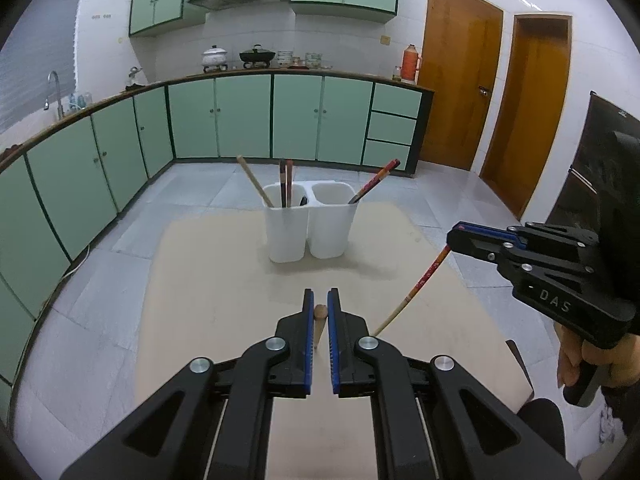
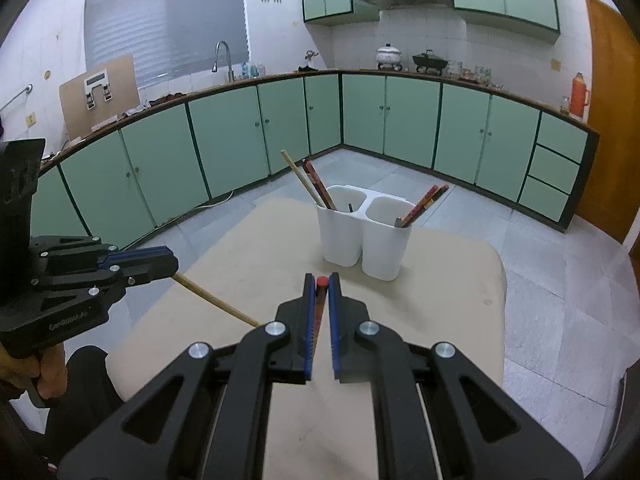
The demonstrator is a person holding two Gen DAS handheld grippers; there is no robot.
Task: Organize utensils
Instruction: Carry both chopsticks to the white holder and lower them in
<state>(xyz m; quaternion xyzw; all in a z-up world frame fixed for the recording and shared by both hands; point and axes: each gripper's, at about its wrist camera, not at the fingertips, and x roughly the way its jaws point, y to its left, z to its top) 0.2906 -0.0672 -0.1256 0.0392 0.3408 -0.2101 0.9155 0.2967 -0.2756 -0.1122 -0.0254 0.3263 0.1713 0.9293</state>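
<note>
Chopsticks: plain wooden [image 1: 320, 322] in left tool [image 1: 320, 312], apparently red-patterned [image 2: 319, 308] in right tool [image 2: 321, 296].

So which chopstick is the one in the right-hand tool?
Start at the white double holder on the beige table. Nearer the camera, the right tool pinches a chopstick with a red patterned upper part and pale tip. The left tool holds a plain wooden chopstick instead.

The twin-cup holder [image 1: 312, 220] stands on the table [image 1: 208, 280], chopsticks [image 1: 286, 182] leaning in both cups.
</note>
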